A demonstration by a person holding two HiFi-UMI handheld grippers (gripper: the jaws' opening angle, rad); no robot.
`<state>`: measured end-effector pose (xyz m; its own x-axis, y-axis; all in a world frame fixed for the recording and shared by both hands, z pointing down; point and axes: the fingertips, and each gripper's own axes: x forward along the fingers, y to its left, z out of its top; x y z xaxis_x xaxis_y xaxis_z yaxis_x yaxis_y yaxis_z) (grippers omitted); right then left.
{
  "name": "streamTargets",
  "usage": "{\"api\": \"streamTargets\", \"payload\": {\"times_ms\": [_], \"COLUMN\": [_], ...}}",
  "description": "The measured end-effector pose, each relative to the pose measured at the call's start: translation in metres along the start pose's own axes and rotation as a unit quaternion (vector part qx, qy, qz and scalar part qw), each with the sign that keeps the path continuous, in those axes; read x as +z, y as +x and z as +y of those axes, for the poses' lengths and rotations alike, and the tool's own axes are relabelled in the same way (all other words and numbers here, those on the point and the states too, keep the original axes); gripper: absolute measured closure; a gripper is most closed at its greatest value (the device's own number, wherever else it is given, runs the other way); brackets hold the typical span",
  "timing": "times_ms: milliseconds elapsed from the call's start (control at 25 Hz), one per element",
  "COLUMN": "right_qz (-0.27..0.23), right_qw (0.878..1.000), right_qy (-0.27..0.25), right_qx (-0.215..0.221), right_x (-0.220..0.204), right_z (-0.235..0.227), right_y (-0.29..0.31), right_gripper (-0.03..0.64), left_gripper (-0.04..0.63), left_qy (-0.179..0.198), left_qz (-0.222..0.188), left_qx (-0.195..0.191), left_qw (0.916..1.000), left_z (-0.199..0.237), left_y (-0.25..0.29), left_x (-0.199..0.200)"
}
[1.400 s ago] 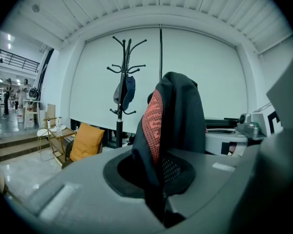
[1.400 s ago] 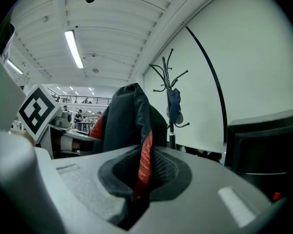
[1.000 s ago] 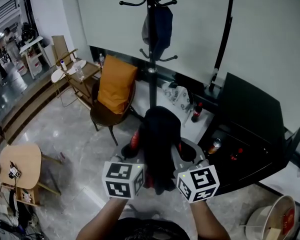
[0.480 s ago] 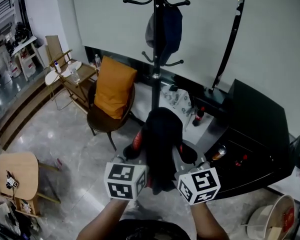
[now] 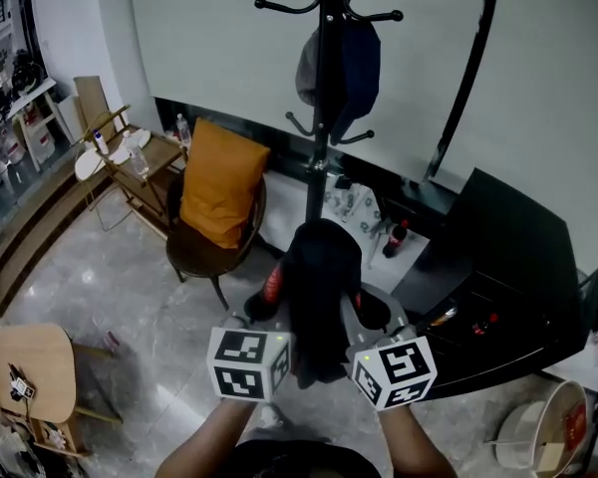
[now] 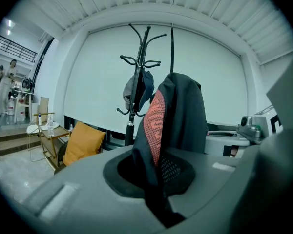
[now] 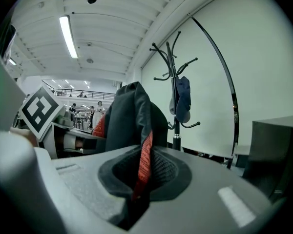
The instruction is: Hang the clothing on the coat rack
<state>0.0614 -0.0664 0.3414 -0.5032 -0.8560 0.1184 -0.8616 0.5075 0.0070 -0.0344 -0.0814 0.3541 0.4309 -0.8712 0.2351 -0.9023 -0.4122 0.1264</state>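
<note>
A black garment with red mesh trim (image 5: pixel 319 292) is held up between both grippers, bunched into a hump. My left gripper (image 5: pixel 275 342) is shut on its left side, where the cloth (image 6: pixel 173 126) rises from the jaws. My right gripper (image 5: pixel 364 339) is shut on its right side, with the red strip (image 7: pixel 144 162) pinched between the jaws. The black coat rack (image 5: pixel 324 98) stands just ahead, also seen in the left gripper view (image 6: pixel 136 82) and right gripper view (image 7: pixel 175 96). A dark cap (image 5: pixel 344 63) hangs on one of its hooks.
A chair with an orange cushion (image 5: pixel 217 192) stands left of the rack. A black table (image 5: pixel 508 257) with bottles is at the right. A small wooden table (image 5: pixel 30 361) sits at the lower left, a curved black lamp arm (image 5: pixel 468 68) at the right.
The view has shifted toward the rack, which now stands larger and more central. Both grippers keep the same hold on the garment.
</note>
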Motion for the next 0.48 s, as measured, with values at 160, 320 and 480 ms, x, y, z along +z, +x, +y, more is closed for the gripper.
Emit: {"api": "streamTargets", "payload": {"times_ms": [160, 320, 480], "right_qz": [0.003, 0.005, 0.007], "right_qw": [1.0, 1.0, 0.999], "right_qy": [-0.005, -0.006, -0.007], "right_qx": [-0.009, -0.021, -0.037], "right_x": [0.004, 0.006, 0.008], "right_z": [0.009, 0.015, 0.017], "right_y": [0.017, 0.031, 0.043], "right_gripper": [0.588, 0.588, 0.588], "left_gripper": [0.572, 0.572, 0.572], "left_qy": [-0.003, -0.003, 0.0], "left_qz": [-0.001, -0.001, -0.002], "left_qx": [-0.01, -0.022, -0.037], "left_qw": [0.9999, 0.9998, 0.9993], "left_z": [0.019, 0.034, 0.046], "left_y": [0.004, 0.008, 0.015], "left_x": [0.004, 0.008, 0.011]}}
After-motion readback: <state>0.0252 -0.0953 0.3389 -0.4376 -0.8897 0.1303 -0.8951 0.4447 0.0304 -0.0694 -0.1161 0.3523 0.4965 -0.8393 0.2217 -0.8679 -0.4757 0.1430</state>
